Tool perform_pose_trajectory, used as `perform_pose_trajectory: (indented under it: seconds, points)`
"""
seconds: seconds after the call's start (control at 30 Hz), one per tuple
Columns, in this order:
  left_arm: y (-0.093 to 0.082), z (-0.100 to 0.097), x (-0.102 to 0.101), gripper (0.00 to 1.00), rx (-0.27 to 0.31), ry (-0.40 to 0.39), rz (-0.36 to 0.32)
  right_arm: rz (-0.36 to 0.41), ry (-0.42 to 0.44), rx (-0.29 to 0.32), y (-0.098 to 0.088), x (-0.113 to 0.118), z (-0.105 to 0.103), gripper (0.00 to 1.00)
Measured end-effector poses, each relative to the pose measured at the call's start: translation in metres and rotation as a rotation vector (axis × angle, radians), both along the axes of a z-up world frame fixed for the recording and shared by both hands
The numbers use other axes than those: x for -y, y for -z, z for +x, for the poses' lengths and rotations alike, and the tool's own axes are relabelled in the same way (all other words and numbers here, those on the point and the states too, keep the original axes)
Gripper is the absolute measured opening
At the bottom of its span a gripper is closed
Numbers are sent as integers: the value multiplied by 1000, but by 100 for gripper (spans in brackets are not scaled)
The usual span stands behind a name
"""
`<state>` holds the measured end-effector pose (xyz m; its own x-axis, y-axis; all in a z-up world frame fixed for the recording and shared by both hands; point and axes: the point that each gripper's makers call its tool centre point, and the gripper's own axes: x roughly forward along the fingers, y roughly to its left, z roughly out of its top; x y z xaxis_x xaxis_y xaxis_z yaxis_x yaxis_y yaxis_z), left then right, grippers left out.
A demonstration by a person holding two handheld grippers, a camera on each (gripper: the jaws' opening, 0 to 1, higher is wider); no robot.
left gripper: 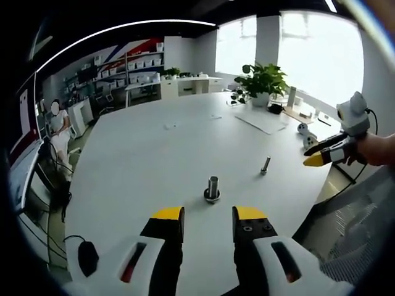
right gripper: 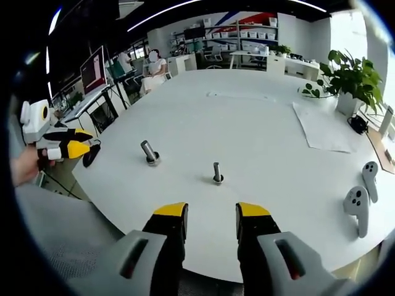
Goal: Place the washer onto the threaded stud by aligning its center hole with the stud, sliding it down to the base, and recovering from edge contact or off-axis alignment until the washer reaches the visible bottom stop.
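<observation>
A thick metal stud (left gripper: pixel 213 185) stands upright on the white table (left gripper: pixel 154 160), just ahead of my left gripper (left gripper: pixel 208 216). A dark ring (left gripper: pixel 212 198) lies around its foot; I cannot tell whether it is the washer or the base. A thinner threaded stud (left gripper: pixel 265 164) stands to its right. The left gripper is open with nothing between its yellow-tipped jaws. My right gripper (right gripper: pixel 212 213) is open too and empty, hovering at the table's edge. From there the thin stud (right gripper: pixel 217 173) is straight ahead and the thick stud (right gripper: pixel 149 152) further left.
A potted plant (right gripper: pixel 352 77), a sheet of paper (right gripper: pixel 321 126) and two white controllers (right gripper: pixel 361 203) occupy one side of the table. A black mouse (left gripper: pixel 86 256) lies near the edge. Held by a hand off the table, the right gripper (left gripper: pixel 324 154) and left gripper (right gripper: pixel 65 148) face each other.
</observation>
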<state>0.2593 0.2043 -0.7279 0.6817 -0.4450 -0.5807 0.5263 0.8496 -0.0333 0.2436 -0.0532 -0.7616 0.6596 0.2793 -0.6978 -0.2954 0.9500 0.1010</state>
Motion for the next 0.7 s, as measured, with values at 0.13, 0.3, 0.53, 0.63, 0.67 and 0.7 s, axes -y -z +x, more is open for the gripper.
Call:
perform_pose_trajectory:
  seconds: [0.13, 0.3, 0.53, 0.63, 0.67, 0.7]
  points:
    - [0, -1, 0, 29, 0, -2, 3, 3, 0, 1, 0, 0, 0, 33]
    - [0, 0, -1, 29, 1, -7, 2, 3, 1, -1, 0, 0, 0, 33]
    - [1, 0, -3, 29, 1, -10, 10, 4, -6, -10, 3, -2, -2, 33]
    - [0, 1, -4, 29, 3, -11, 13, 5, -8, -10, 3, -2, -1, 33]
    - [0, 1, -4, 29, 5, -11, 13, 5, -6, -10, 3, -2, -1, 33]
    - [-1, 1, -4, 29, 7, -10, 11, 9, -3, -13, 3, -2, -1, 33]
